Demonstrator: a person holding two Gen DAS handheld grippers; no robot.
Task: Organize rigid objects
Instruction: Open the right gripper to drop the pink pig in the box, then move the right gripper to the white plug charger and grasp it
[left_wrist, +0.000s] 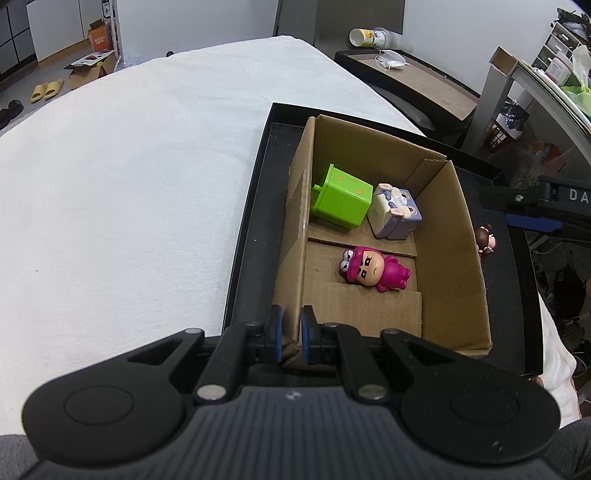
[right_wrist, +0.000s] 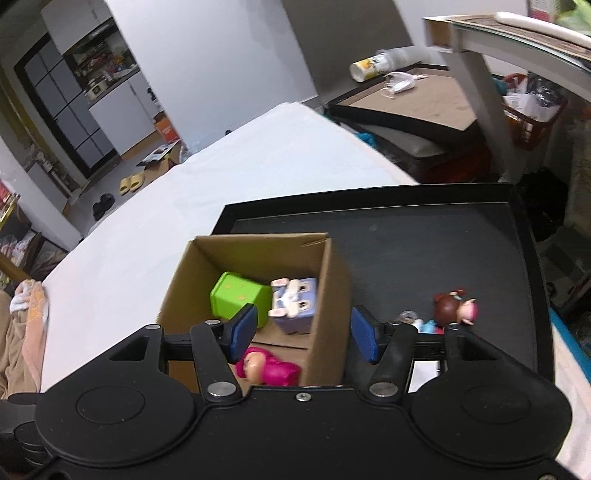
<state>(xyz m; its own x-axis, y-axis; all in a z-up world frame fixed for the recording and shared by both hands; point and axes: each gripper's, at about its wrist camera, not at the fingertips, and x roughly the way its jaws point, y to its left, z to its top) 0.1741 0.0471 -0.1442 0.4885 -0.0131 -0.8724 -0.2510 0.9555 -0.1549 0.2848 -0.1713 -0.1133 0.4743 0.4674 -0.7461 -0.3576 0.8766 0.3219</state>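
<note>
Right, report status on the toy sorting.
Left tongs shut on brown cardboard box wall. Right tongs open, empty. Brown-haired doll figure on black tray, outside box. Nothing blocking.

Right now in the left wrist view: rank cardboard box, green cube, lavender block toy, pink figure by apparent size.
1. cardboard box
2. green cube
3. lavender block toy and pink figure look alike; the figure lies nearer the camera, so unranked.
</note>
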